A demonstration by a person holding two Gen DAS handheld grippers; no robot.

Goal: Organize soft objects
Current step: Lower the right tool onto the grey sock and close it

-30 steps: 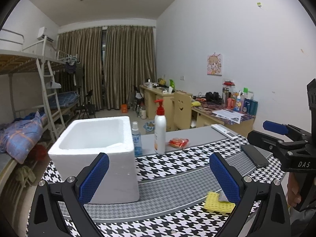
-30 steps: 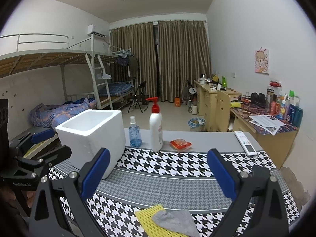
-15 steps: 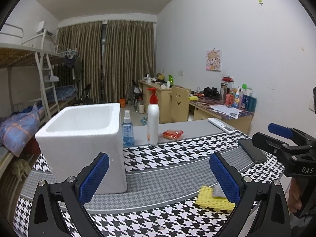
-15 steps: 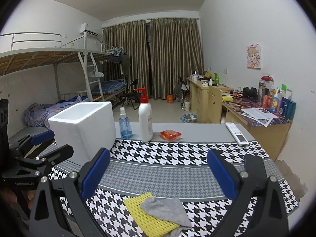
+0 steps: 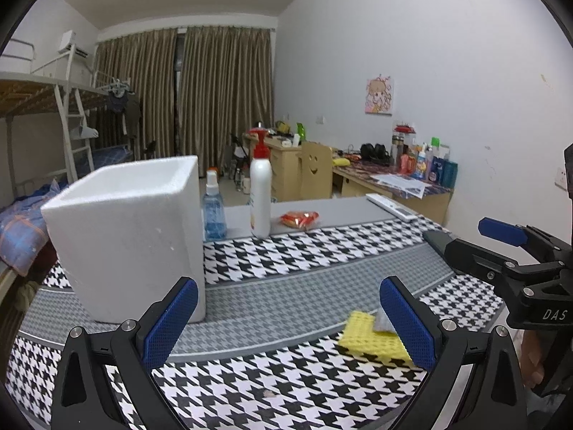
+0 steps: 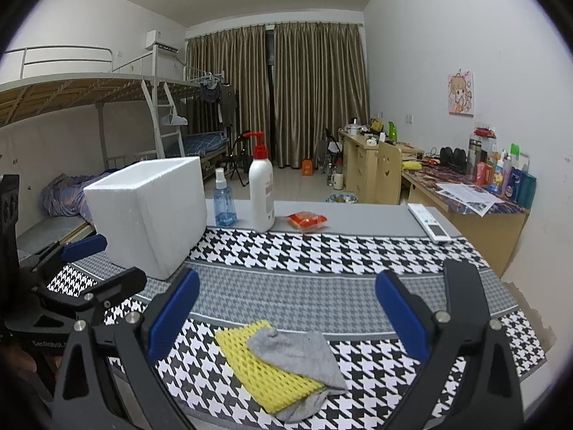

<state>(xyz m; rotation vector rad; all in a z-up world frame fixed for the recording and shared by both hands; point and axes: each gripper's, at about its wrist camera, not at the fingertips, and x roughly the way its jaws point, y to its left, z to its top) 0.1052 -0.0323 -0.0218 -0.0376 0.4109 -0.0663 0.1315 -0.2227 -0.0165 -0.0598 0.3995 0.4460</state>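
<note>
A yellow mesh cloth (image 6: 258,362) lies near the front edge of the houndstooth table, with a grey cloth (image 6: 297,351) draped over its right part. My right gripper (image 6: 286,286) is open just above and behind them, with nothing between its fingers. In the left wrist view the same yellow cloth (image 5: 369,337) shows beside the right fingertip, and the grey cloth (image 5: 383,322) is mostly hidden by it. My left gripper (image 5: 286,304) is open and empty, in front of a white foam box (image 5: 132,236) standing open-topped at the table's left.
Behind the box stand a blue spray bottle (image 6: 224,204) and a white pump bottle (image 6: 261,193), with a red snack packet (image 6: 306,220) next to them. A remote (image 6: 428,222) and a black phone (image 6: 462,286) lie at the right edge. Bunk bed and desks lie beyond.
Both grippers have dropped lower and closer to the table; the cloths and the foam box look larger. Both stay open and hold nothing.
</note>
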